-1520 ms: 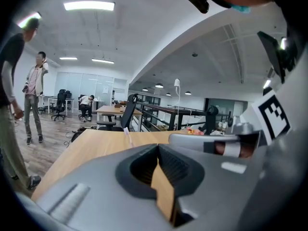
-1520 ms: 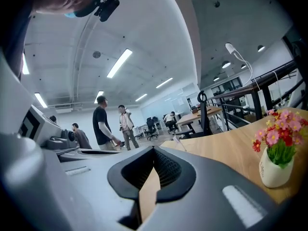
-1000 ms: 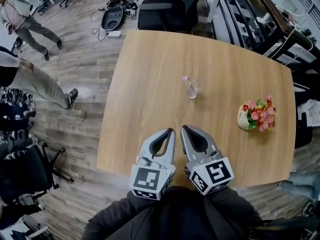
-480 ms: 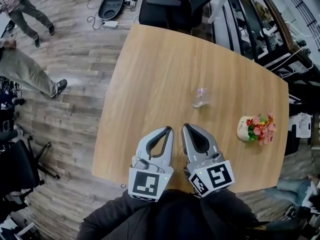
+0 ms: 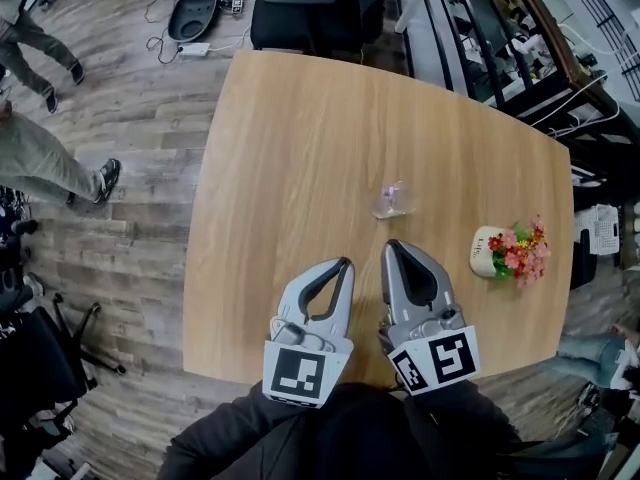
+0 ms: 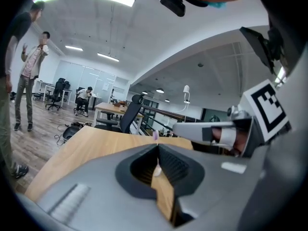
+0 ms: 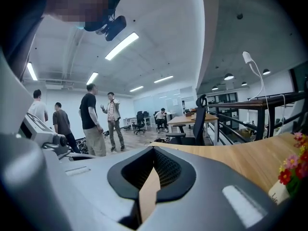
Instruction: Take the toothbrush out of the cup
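A small clear cup [image 5: 392, 202] stands near the middle of the wooden table [image 5: 300, 138], with a toothbrush [image 5: 389, 193] with a pale purple head leaning in it. My left gripper [image 5: 346, 262] is shut and empty, short of the cup and to its left. My right gripper [image 5: 391, 245] is also shut and empty, its tips just short of the cup. In the left gripper view the toothbrush head [image 6: 155, 135] pokes up beyond the closed left gripper [image 6: 158, 146], and the right gripper [image 6: 207, 131] shows alongside. The right gripper view has the closed right gripper [image 7: 154, 149] over bare tabletop.
A white pot of red and pink flowers [image 5: 508, 250] stands to the right of the cup, also the pot [image 7: 288, 179]. A black office chair [image 5: 305, 13] sits at the table's far edge. People [image 7: 94, 119] stand on the wooden floor to the left.
Both grippers have moved forward over the table toward the cup, the right one further. The gap between the right gripper's tips and the cup has shrunk. Both stay shut.
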`<control>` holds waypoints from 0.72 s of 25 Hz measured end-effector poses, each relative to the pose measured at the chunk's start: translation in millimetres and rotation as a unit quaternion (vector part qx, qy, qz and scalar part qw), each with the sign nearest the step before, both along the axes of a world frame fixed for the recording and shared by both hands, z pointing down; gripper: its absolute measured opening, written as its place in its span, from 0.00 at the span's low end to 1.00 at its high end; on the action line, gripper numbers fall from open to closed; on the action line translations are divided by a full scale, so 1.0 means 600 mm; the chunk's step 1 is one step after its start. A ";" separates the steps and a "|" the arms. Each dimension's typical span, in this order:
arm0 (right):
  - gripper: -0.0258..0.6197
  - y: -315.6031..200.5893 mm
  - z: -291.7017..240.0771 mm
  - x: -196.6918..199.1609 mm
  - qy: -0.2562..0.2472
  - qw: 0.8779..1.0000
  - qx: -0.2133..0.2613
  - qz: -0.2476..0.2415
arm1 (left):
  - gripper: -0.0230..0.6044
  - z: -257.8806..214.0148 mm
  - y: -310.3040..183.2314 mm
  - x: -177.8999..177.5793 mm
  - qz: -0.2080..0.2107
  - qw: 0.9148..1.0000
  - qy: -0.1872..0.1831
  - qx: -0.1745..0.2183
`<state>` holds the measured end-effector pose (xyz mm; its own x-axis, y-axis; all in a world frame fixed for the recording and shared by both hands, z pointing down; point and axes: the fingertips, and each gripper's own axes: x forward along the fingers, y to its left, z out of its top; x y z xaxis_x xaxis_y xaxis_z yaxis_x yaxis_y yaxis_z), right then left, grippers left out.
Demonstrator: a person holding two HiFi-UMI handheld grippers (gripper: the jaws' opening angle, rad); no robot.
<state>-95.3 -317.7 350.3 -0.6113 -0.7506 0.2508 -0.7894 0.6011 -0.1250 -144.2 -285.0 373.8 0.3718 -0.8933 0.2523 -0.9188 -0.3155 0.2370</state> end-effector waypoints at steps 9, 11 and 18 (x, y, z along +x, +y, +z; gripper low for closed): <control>0.04 -0.065 0.046 0.046 -0.005 0.999 -0.022 0.033 | 0.05 0.034 -0.039 0.044 0.027 0.999 -0.011 -0.036; 0.04 -0.077 0.058 0.052 -0.004 0.999 -0.028 0.038 | 0.05 0.050 -0.046 0.050 0.031 0.998 -0.011 -0.052; 0.04 -0.106 0.097 0.057 0.000 0.998 -0.044 0.043 | 0.05 0.096 -0.071 0.061 0.045 0.995 -0.014 -0.089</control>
<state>-60.8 -381.1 408.2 -0.5452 -0.7756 0.3182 -0.8378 0.5173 -0.1745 -107.7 -327.7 431.3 0.4387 -0.7973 0.4146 -0.8958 -0.3515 0.2719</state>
